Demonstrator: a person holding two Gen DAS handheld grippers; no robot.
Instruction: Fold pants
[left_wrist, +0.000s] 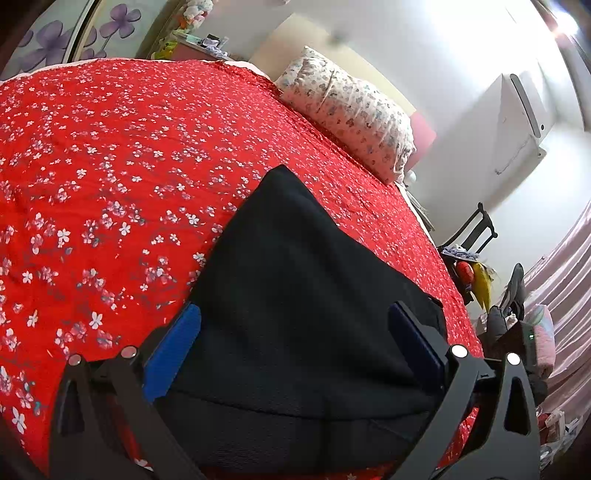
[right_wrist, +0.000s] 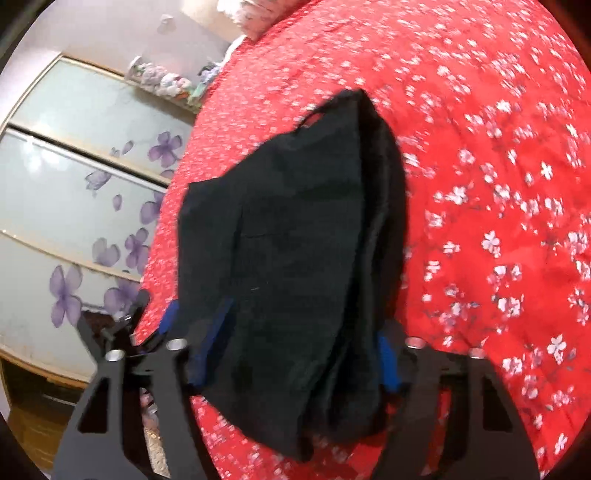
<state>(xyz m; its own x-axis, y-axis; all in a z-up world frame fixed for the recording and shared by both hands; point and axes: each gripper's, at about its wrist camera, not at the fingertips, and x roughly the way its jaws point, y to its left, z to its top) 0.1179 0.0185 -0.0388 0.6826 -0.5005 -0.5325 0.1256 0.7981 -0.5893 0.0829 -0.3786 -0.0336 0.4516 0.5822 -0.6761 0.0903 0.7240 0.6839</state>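
Note:
The black pants (left_wrist: 295, 295) lie folded in a compact bundle on the red flowered bedspread (left_wrist: 92, 166). My left gripper (left_wrist: 295, 332) is open, its blue-padded fingers (left_wrist: 173, 350) spread on either side of the bundle's near end, just over the cloth. In the right wrist view the same bundle (right_wrist: 295, 240) lies on the bedspread (right_wrist: 498, 184). My right gripper (right_wrist: 299, 339) is open with its fingers (right_wrist: 386, 358) spread around the bundle's near end. The view is motion-blurred. Cloth partly hides both right pads.
A flowered pillow (left_wrist: 351, 110) lies at the head of the bed. A chair with clutter (left_wrist: 476, 258) stands beside the bed on the right. A wardrobe with purple flower doors (right_wrist: 74, 203) stands past the bed's edge.

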